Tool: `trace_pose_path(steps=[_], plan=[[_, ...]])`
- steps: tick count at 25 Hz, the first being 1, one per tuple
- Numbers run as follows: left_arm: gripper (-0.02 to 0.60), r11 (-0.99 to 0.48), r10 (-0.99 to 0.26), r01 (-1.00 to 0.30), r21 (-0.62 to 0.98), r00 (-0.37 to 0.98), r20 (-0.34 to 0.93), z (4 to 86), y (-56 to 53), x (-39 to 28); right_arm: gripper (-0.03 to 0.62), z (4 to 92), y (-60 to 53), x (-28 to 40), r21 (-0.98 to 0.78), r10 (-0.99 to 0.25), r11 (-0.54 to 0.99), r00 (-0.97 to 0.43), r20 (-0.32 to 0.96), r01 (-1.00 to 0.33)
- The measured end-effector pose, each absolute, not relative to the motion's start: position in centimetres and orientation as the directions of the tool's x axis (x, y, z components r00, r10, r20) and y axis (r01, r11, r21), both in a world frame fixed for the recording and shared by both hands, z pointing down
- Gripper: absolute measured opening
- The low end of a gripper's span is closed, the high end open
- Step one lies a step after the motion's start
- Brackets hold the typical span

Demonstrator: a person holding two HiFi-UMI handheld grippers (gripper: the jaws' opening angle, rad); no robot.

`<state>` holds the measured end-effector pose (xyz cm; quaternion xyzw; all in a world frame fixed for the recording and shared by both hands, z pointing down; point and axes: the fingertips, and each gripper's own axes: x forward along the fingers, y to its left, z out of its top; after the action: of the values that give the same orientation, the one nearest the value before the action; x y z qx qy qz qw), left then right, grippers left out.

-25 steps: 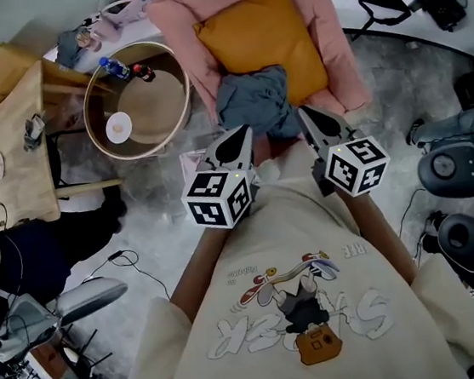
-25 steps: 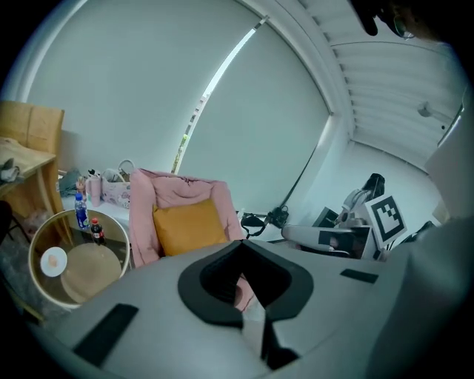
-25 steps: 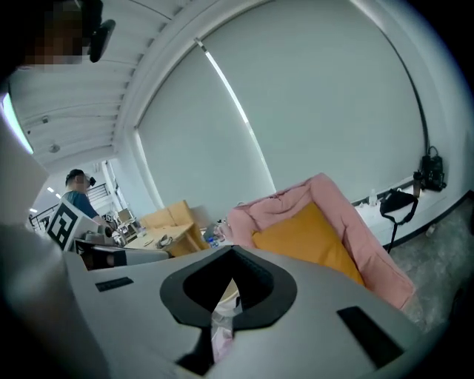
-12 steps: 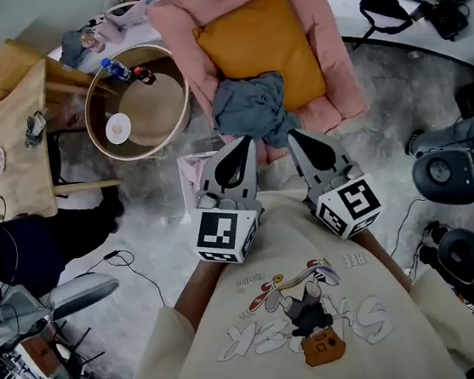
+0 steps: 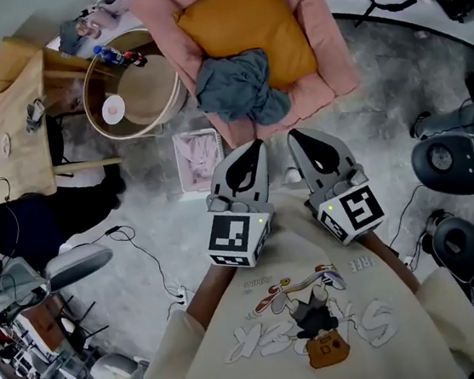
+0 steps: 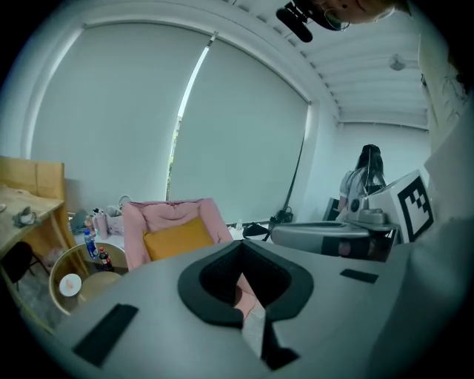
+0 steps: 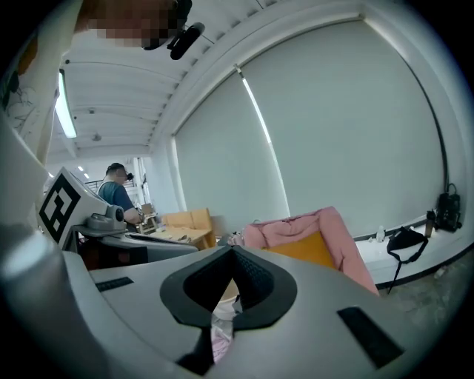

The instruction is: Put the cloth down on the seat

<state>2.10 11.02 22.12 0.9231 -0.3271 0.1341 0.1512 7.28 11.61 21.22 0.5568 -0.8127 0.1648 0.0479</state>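
Crumpled blue-grey cloth (image 5: 238,90) lies on the pink padded seat (image 5: 326,45); left gripper (image 5: 251,146) and right gripper (image 5: 295,134), both clenched empty, should pull straight clear without snagging it.

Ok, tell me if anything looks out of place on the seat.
The cloth lies bunched in a heap on the seat's front edge, partly over the cushion, not spread flat.
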Motion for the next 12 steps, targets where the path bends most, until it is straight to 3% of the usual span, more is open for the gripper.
trace_pose_path(steps=[12], plan=[[0.005, -0.678, -0.66, -0.724, 0.129, 0.676, 0.328, 22.6, 21.2, 2.0, 0.018, 22.5, 20.6, 6.6, -0.231, -0.862, 0.393, -0.444, 0.244, -0.89]])
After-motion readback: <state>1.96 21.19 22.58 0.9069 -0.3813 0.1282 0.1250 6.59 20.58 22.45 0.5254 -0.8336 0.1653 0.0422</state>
